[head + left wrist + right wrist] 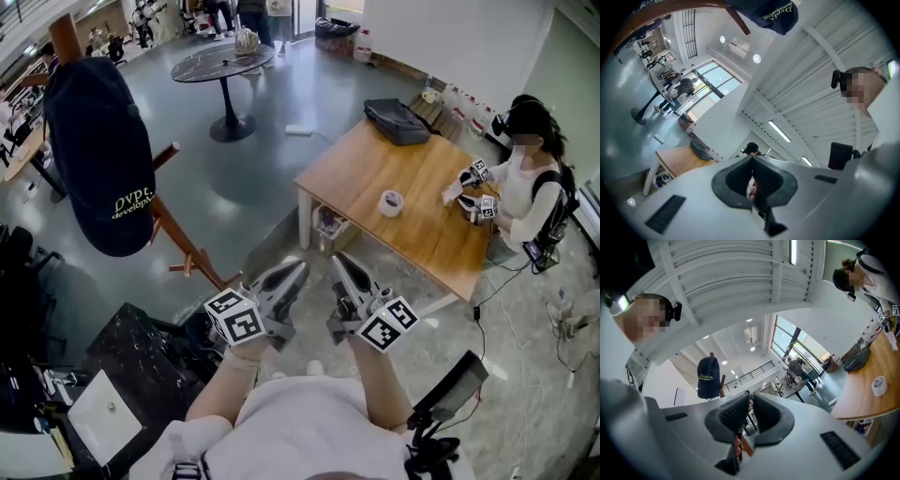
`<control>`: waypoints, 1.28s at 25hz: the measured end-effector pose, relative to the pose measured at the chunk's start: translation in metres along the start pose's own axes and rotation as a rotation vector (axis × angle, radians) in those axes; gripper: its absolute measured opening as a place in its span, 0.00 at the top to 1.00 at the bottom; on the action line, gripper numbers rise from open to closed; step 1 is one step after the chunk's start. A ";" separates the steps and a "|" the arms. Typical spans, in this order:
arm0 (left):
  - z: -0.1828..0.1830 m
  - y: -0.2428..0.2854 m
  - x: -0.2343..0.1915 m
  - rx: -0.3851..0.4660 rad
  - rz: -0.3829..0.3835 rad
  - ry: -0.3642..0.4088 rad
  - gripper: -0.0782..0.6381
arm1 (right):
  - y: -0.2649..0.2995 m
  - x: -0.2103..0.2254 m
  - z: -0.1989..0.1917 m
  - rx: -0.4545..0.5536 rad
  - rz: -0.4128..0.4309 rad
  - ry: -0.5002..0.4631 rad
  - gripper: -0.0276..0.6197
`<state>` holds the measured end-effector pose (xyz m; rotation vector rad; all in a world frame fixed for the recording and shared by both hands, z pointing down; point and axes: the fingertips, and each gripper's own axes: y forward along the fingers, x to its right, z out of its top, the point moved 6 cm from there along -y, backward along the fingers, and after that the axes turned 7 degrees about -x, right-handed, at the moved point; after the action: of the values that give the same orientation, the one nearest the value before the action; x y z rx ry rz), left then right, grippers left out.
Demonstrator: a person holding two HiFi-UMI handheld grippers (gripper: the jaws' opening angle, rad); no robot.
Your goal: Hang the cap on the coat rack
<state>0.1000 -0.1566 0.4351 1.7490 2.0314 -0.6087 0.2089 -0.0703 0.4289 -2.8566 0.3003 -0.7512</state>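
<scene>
A dark navy cap (98,150) with pale lettering hangs on top of the wooden coat rack (183,239) at the left of the head view. It also shows at the top of the left gripper view as the cap (776,14), and in the right gripper view as the cap (708,378) on the rack post (723,385). My left gripper (298,270) and right gripper (337,261) are held side by side close to my body, well right of and below the cap. Both are shut with nothing in them, as seen at the left gripper (751,161) and the right gripper (749,397).
A wooden table (412,197) stands ahead to the right with a tape roll (391,202) and a black bag (397,120). A seated person (525,178) works at its far side. A round dark table (223,64) stands farther back. A black counter (131,366) is at lower left.
</scene>
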 end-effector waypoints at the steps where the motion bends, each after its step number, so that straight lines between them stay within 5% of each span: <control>1: 0.000 0.000 -0.002 0.005 -0.001 -0.001 0.88 | 0.002 0.000 0.000 -0.005 0.004 -0.006 0.88; 32: -0.003 0.013 -0.041 0.040 0.018 -0.023 0.88 | 0.030 0.037 -0.006 -0.030 0.007 0.007 0.92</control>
<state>0.1187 -0.1865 0.4596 1.7729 1.9984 -0.6651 0.2330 -0.1093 0.4450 -2.8798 0.3256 -0.7614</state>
